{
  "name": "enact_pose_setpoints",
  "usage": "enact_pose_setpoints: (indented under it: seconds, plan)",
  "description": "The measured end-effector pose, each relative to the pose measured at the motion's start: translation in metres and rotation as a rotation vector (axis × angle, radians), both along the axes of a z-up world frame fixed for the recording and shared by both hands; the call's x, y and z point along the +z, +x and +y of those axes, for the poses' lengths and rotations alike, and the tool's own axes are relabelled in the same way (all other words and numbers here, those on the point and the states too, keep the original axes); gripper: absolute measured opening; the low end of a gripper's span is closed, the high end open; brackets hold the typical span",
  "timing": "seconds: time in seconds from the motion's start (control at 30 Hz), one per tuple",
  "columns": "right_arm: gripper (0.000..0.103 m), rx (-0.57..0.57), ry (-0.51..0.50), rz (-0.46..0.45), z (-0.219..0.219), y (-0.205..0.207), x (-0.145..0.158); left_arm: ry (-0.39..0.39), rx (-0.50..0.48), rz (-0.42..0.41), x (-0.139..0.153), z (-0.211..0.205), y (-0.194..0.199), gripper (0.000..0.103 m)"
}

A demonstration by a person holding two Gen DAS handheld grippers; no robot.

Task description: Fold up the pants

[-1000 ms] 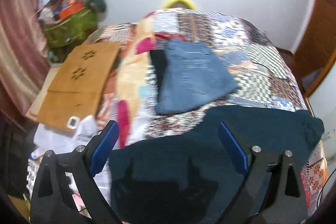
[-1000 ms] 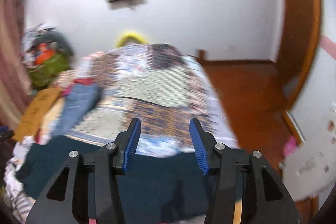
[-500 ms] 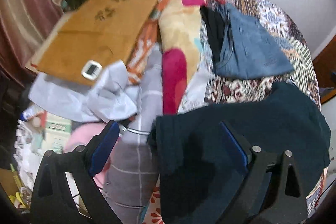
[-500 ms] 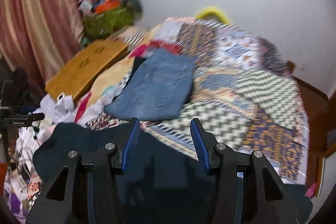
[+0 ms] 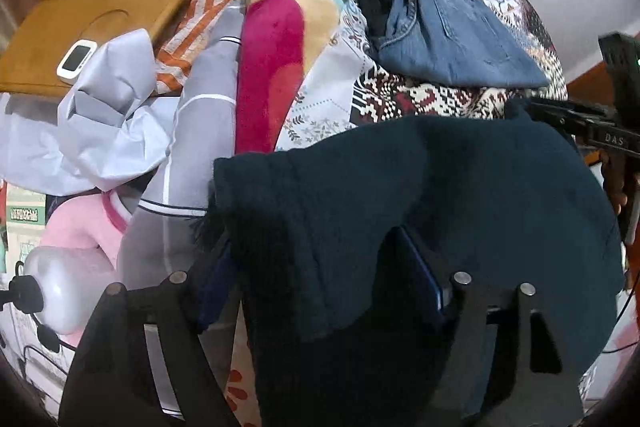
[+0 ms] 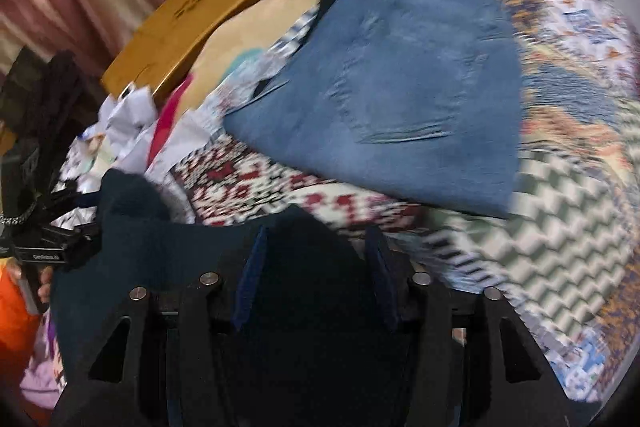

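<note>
Patchwork bed under folded jeans. I've dropped low — left gripper closing around dark pants, fabric between its fingers; right gripper opening, grip unclear.

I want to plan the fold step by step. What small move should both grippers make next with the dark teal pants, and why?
Probably close both grippers on the dark teal fleece pants. The left gripper is closing with the cloth's corner between its fingers; the right gripper has cloth between its fingers, but a grip is not clear. The pants lie unfolded on the patchwork quilt.
</note>
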State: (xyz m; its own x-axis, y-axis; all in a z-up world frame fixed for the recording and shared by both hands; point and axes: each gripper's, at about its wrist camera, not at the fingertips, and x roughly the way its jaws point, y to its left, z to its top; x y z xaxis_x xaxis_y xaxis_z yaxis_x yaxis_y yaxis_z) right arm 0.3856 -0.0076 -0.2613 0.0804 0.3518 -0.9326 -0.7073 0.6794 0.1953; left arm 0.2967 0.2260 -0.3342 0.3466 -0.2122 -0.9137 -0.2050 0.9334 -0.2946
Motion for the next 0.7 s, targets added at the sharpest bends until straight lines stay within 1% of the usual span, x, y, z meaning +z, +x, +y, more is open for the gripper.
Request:
enact_pose_setpoints:
  seconds: [0.03, 0.07, 0.1, 0.13, 0.17, 0.2, 0.23, 0.27, 0.33, 0.37, 0.4, 0.43, 0.47, 0.5, 0.57, 0.6, 0.63, 0.67, 0.7]
  plan:
    - [0.047, 0.013, -0.005, -0.003, 0.003, -0.003, -0.002, 0.001, 0.002, 0.001, 0.0, -0.001, 0.0, 0.074]
    - [0.044, 0.019, 0.001, 0.013, 0.005, -0.005, -0.003, 0.004, 0.005, 0.001, 0.001, -0.001, 0.0, 0.066]
    - [0.038, 0.017, -0.001, 0.025, 0.005, -0.004, -0.005, 0.016, 0.009, -0.003, 0.003, -0.002, 0.0, 0.056]
    - [0.031, 0.012, -0.003, 0.025, 0.006, -0.006, -0.006, 0.029, 0.013, -0.01, 0.006, -0.002, -0.001, 0.05]
    - [0.028, 0.009, -0.007, 0.018, 0.006, -0.006, -0.007, 0.048, 0.015, -0.021, 0.009, -0.003, -0.003, 0.041]
    - [0.022, 0.008, -0.01, 0.008, 0.007, -0.006, -0.008, 0.074, 0.013, -0.035, 0.013, -0.004, -0.005, 0.038]
    - [0.014, 0.001, -0.009, -0.01, 0.005, -0.007, -0.007, 0.117, 0.021, -0.046, 0.016, -0.005, -0.008, 0.037]
    - [0.008, -0.008, -0.012, -0.024, 0.003, -0.006, -0.005, 0.209, 0.033, -0.05, 0.021, -0.009, -0.01, 0.037]
    - [0.005, -0.028, 0.008, -0.042, 0.0, -0.006, -0.001, 0.318, 0.039, -0.069, 0.027, -0.013, -0.012, 0.037]
    - [0.005, -0.033, 0.005, -0.069, 0.001, -0.007, 0.002, 0.398, 0.031, -0.077, 0.029, -0.016, -0.014, 0.037]
    - [0.005, -0.029, -0.003, -0.105, 0.002, -0.009, 0.005, 0.448, 0.033, -0.081, 0.03, -0.016, -0.015, 0.037]
    - [0.005, -0.024, -0.012, -0.157, 0.005, -0.012, 0.01, 0.477, 0.036, -0.079, 0.031, -0.015, -0.016, 0.037]
    - [0.005, -0.024, -0.012, -0.182, 0.007, -0.014, 0.013, 0.482, 0.035, -0.072, 0.03, -0.012, -0.015, 0.038]
    - [0.004, -0.027, -0.012, -0.198, 0.009, -0.014, 0.016, 0.468, 0.039, -0.064, 0.028, -0.006, -0.014, 0.039]
    - [0.005, -0.039, -0.038, -0.21, 0.014, -0.014, 0.016, 0.397, 0.042, -0.019, 0.02, 0.004, -0.011, 0.04]
    - [0.005, -0.036, -0.059, -0.215, 0.016, -0.016, 0.015, 0.374, 0.052, -0.008, 0.02, 0.006, -0.011, 0.042]
    - [0.006, -0.034, -0.075, -0.222, 0.018, -0.017, 0.015, 0.353, 0.064, -0.004, 0.022, 0.008, -0.012, 0.042]
    - [0.006, -0.04, -0.083, -0.231, 0.017, -0.019, 0.018, 0.331, 0.073, -0.003, 0.025, 0.009, -0.015, 0.045]
    - [0.009, -0.044, -0.084, -0.234, 0.015, -0.021, 0.022, 0.306, 0.078, -0.006, 0.031, 0.01, -0.019, 0.05]
